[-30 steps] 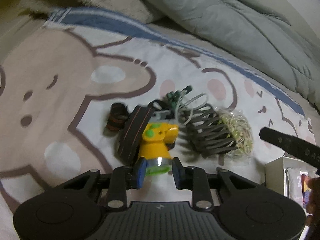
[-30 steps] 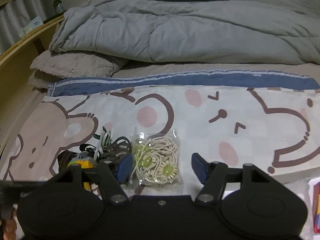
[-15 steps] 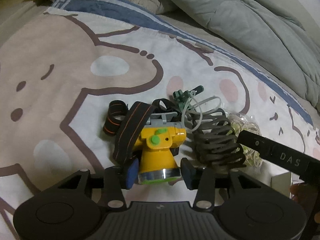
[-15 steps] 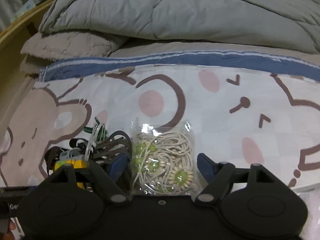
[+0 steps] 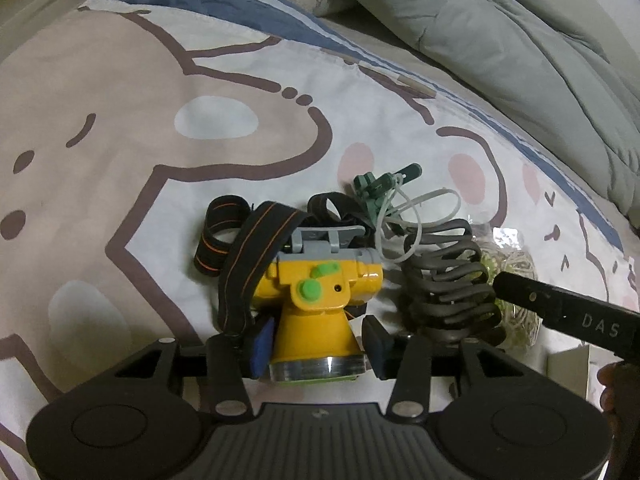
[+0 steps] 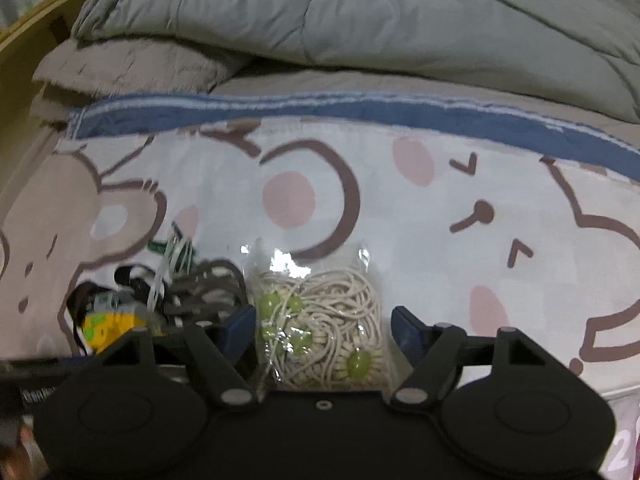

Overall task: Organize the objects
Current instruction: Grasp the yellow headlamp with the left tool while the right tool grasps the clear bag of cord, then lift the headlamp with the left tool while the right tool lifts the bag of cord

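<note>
A yellow headlamp (image 5: 320, 292) with green buttons and a black orange-striped strap lies on the bear-print sheet (image 5: 120, 120). My left gripper (image 5: 318, 342) is open, and its blue pads stand close on either side of the lamp's lens end. A clear bag of cream cords with green beads (image 6: 320, 320) lies between the spread fingers of my open right gripper (image 6: 322, 328), with a gap at the right pad. The headlamp (image 6: 108, 326) also shows at the lower left of the right wrist view. The right gripper's black finger (image 5: 560, 312) crosses the bag in the left wrist view.
Between lamp and bag sit a dark grey coiled band bundle (image 5: 452, 280) and a green clip with white ties (image 5: 384, 188). A white box (image 5: 568, 368) lies at the lower right. A grey duvet (image 6: 360, 20) and a pillow (image 6: 132, 64) fill the back, with a wooden bed frame (image 6: 24, 52) on the left.
The left jaws have widened and come down around the lamp's lens end. The right jaws have spread wider and moved in over the bag, so the right finger now crosses the left wrist view.
</note>
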Motion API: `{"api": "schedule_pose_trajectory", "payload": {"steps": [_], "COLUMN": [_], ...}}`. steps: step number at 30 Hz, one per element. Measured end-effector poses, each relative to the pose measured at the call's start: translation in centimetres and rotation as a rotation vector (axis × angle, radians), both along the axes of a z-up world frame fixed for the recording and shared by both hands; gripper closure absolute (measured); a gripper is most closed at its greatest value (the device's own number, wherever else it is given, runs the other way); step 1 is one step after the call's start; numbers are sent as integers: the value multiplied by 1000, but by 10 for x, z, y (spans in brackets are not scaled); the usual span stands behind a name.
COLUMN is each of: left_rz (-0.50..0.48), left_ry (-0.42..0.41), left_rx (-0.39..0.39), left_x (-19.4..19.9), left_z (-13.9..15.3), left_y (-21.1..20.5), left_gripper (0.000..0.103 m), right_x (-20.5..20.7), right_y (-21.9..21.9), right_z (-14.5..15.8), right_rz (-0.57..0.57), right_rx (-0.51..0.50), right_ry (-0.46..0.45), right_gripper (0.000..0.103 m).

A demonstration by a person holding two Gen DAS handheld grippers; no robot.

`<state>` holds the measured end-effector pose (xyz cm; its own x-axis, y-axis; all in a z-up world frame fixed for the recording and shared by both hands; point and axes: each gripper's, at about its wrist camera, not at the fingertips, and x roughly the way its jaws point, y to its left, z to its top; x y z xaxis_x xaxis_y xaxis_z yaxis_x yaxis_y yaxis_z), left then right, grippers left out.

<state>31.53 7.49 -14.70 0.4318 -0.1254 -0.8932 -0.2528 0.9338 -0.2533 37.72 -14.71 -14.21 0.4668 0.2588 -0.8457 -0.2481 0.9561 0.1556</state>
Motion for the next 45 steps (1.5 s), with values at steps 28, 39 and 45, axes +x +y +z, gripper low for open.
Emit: {"api": "schedule_pose_trajectory", "payload": {"steps": [28,39,45], "left_rz": [-12,-39,-61], "left_ry": [-28,-155,-218], "left_rx": [42,84,106], "left_x": [-16,-58,-87], "left_z": [21,77,103], "left_y": [-2,-15,-24], "left_gripper": [60,60,60], "right_x": [-22,-67,-102], "right_y": [-14,-25,-33], "right_z": [7,62,91], "right_rz": [-10,-5,4], "right_rx": [0,23,23], "right_ry": [-84,-170,-215], "right_gripper": [48,48,48]}}
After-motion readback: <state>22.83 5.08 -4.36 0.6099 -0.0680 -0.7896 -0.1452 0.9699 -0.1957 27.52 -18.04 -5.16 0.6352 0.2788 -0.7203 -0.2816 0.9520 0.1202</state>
